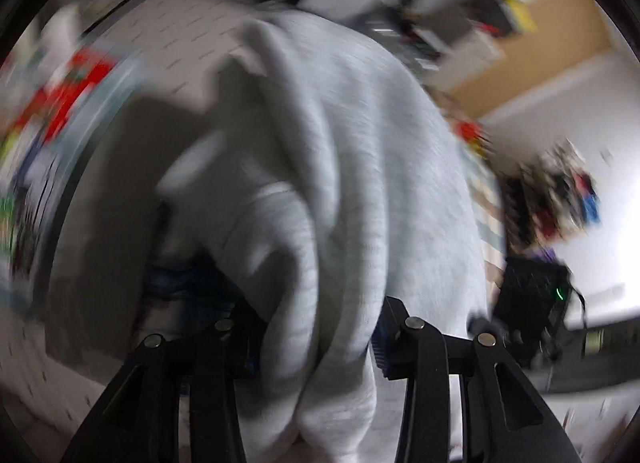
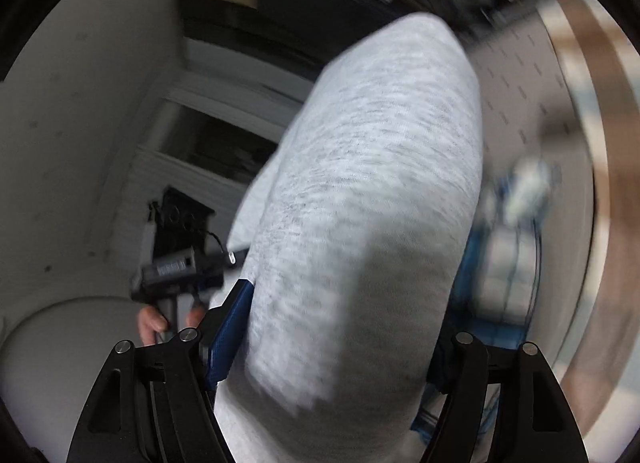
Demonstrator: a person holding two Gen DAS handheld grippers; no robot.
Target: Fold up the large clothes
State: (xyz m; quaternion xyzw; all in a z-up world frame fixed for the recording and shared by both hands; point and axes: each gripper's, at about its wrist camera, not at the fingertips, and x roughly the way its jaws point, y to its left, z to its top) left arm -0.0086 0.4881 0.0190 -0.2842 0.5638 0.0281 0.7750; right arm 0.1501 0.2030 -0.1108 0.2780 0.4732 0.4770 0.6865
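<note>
Bunched between the black fingers of the left hand-held gripper (image 1: 316,347), a pale grey sweatshirt (image 1: 332,167) is filling most of the left wrist view, its thick knit hanging in soft rolls and deep folds. On the right side, the right hand-held gripper (image 2: 340,351) is clamping another part of the same sweatshirt (image 2: 372,191), which is bulging up between its blue-padded fingers (image 2: 230,331). Both grippers are closing on fabric, holding the garment up off the white patterned surface (image 1: 176,35) lying beyond it; whether that is a bed or a bench cannot be told through the blur.

Judging by the heavy drape, the sweatshirt is soft, limp and fairly weighty, likely to sag and slide unless held by a seam, hem or shoulder edge rather than a loose fold. Near the left of the right wrist view, the other gripper (image 2: 176,267) and the person's bare fingers (image 2: 150,323) are showing. Blurred, colourful clutter (image 1: 68,91) is lying far off.
</note>
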